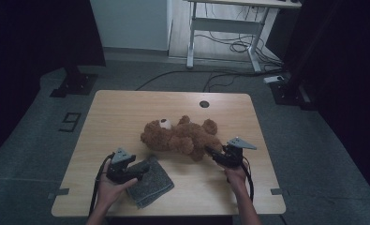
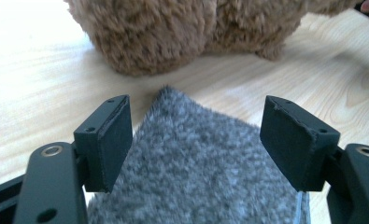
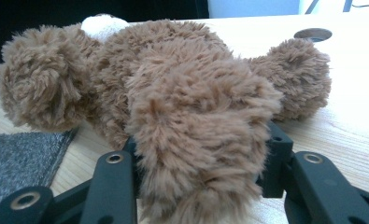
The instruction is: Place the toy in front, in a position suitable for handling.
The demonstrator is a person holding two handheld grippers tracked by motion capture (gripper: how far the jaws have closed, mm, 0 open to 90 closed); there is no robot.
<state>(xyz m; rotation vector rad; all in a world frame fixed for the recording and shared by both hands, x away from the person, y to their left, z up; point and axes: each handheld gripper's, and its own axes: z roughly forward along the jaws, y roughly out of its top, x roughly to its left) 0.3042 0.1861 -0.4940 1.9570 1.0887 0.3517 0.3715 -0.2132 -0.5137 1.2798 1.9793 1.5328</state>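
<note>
A brown teddy bear point(image 1: 180, 136) lies on its side in the middle of the wooden table point(image 1: 126, 112). My right gripper point(image 1: 210, 152) comes at it from the right, and in the right gripper view its jaws point(image 3: 201, 154) press on both sides of a furry leg point(image 3: 196, 140). A grey fluffy cloth point(image 1: 152, 185) lies flat near the front edge, left of the bear. My left gripper point(image 1: 145, 168) hovers just over the cloth, jaws wide apart point(image 2: 196, 140) with nothing between the pads; the cloth's corner point(image 2: 168, 93) points toward the bear point(image 2: 173, 32).
A round cable hole point(image 1: 204, 103) sits near the table's far edge. Beyond the table, a white desk frame point(image 1: 225, 28) stands over loose cables on the floor. Black stand bases point(image 1: 75, 84) flank the table at both far corners.
</note>
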